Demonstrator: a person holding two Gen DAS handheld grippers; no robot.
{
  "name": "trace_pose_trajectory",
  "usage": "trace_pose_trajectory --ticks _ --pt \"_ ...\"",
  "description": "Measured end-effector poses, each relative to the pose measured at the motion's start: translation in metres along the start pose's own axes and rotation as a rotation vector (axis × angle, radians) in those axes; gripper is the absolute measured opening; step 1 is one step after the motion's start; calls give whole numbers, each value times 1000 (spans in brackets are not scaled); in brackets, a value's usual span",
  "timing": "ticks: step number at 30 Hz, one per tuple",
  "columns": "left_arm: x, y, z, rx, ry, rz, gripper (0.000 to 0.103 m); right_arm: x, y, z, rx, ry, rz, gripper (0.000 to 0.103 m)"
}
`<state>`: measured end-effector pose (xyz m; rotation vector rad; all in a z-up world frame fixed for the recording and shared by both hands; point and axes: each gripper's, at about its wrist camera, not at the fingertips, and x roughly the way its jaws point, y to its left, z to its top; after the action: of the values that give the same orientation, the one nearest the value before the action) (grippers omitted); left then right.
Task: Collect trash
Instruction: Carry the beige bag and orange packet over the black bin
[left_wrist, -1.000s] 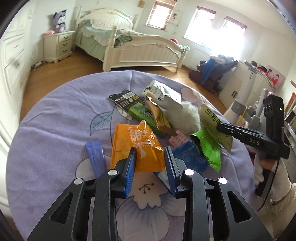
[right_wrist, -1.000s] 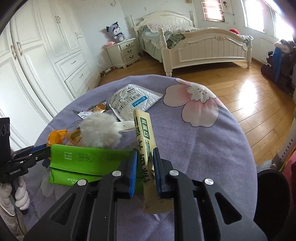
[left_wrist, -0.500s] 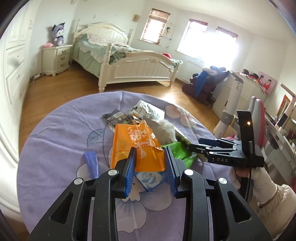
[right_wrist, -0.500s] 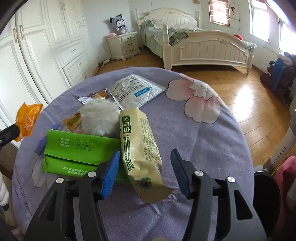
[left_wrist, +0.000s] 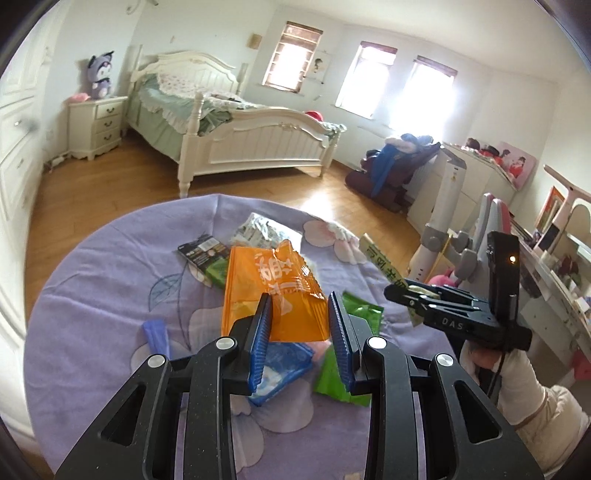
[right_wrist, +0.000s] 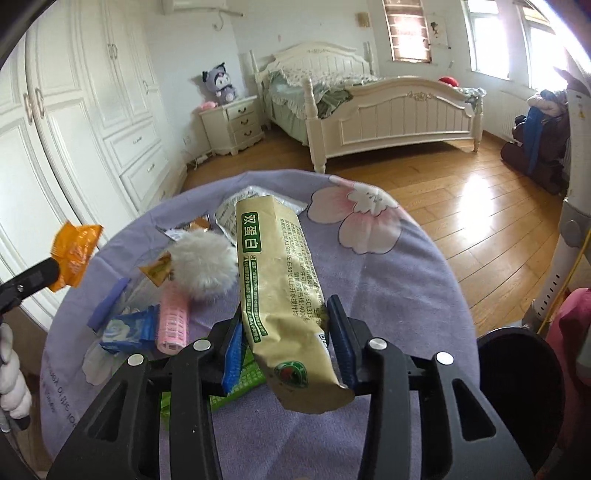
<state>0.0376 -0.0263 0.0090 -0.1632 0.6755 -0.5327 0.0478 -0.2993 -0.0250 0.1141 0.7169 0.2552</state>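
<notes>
the round desk (right_wrist: 388, 266), under a lilac flowered cloth, carries the litter in a loose heap toward its near left side in the right wrist view. the largest piece in hand is the tan pouch (right_wrist: 280, 280), lying lengthwise between the fingers of the right claw (right_wrist: 284, 347), whose jaws are closing; the right pad appears to touch the pouch edge, the left pad stands close, and a firm pinch cannot be confirmed. judged as thin crinkled film, near empty, light and soft: it should fold rather than resist, and the slick face may slide, so hold is best taken across the flat body near the bottom seal. next, the orange bag (left_wrist: 273, 291) is clenched in the left claw (left_wrist: 300, 325) by its lower edge and held clear above the desk; torn at the top, limp and weightless in look, it will flap but is secure at the seam. on the desk remain a green wrapper (left_wrist: 336, 373), flat and slippery, best pinched at a raised edge; a silver packet (right_wrist: 255, 199) at the far side; a white fluffy ball (right_wrist: 203, 266), soft, compressible, easy anywhere; a blue packet (right_wrist: 127, 328); a pink hair roller (right_wrist: 173, 317), stiffer, liable to roll, to be gripped across its barrel; and a small blue strip (left_wrist: 157, 332), thin and hard to lift.
</notes>
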Motion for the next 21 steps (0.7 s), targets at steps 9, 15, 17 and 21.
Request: trace_pose_trajectory --ticks 9,15,17,21 --pt "36 -74 7 91 34 -166 32 -82 -15 -22 -18 -236 -160 41" --pt "71 -132 3 168 82 -274 32 -111 -55 -53 44 -277 -319 41" --pt "83 -150 0 183 102 -317 32 -113 -71 -65 79 -262 -358 41" --pt "110 -188 -14 221 160 -390 32 -115 -99 -89 144 -230 -413 41"
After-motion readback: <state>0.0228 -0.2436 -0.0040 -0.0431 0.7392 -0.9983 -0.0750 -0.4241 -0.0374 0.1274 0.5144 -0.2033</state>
